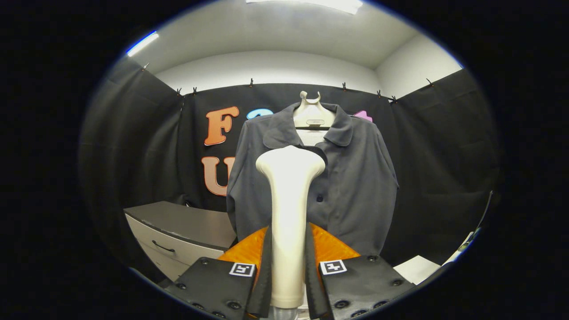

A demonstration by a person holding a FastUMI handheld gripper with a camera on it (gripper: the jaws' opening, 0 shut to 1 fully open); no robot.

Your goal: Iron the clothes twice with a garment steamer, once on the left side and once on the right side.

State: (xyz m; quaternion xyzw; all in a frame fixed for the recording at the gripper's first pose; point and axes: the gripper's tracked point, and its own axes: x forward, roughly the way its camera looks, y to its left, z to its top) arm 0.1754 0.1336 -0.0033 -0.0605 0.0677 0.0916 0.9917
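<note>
Cream garment steamer [289, 213] clamped upright between gripper [288, 275] fingers, both pressed against handle; head raised ahead of fingers. Grey shirt [351, 186] hung on hanger [313, 118] just beyond steamer head, whether touched cannot be told. Grey drawer cabinet [178, 235] seen left of gripper, beside shirt.
</note>
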